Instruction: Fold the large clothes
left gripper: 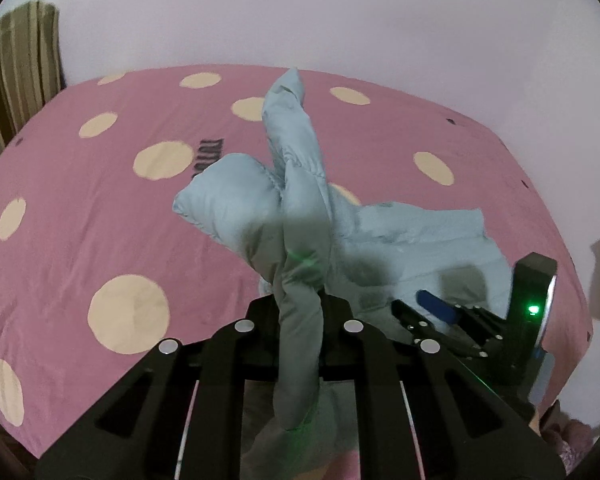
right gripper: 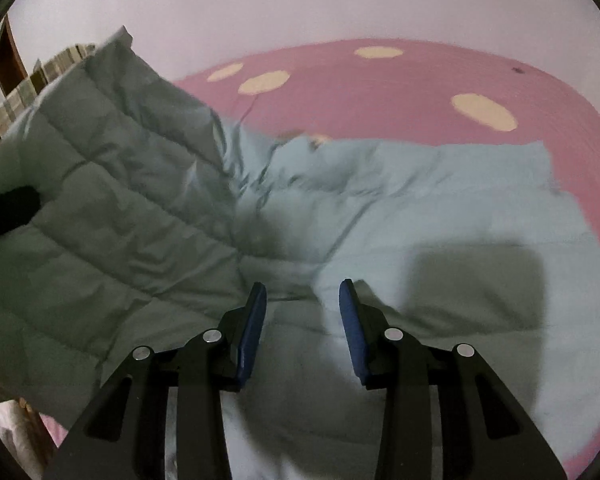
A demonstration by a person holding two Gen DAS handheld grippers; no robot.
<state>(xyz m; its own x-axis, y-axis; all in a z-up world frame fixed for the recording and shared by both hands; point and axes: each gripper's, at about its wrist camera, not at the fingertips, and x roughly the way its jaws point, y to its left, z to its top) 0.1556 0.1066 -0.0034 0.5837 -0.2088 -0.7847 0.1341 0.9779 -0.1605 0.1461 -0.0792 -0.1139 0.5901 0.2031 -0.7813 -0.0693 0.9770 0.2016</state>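
Bedding: pink bedsheet with large cream polka dots point(left gripper: 72, 216), spread over a bed and carrying a line of dark lettering near its middle; pale wall behind.

Garment: pale blue-green quilted puffer jacket point(right gripper: 440, 200), padded and stitched in channels. Its body lies flat on the sheet, toward the near edge of the bed. One quilted panel is raised off the bed at the left of the right wrist view, tilted upward, with a black finger of the other gripper touching its edge. In the left wrist view a long padded part stands up from the bed and a second rounded fold leans beside it.

Left gripper point(left gripper: 300, 320): black two-finger frame, jaws closed tight on a bunched strip of the jacket, which runs between the fingers and hangs down toward the camera.

Right gripper point(right gripper: 303, 300): black frame with blue pads point(right gripper: 350, 320), jaws parted, poised just above the flat body of the jacket; nothing pinched between the pads.

Other: striped olive and tan fabric point(left gripper: 16, 76) at the far left of the bed.
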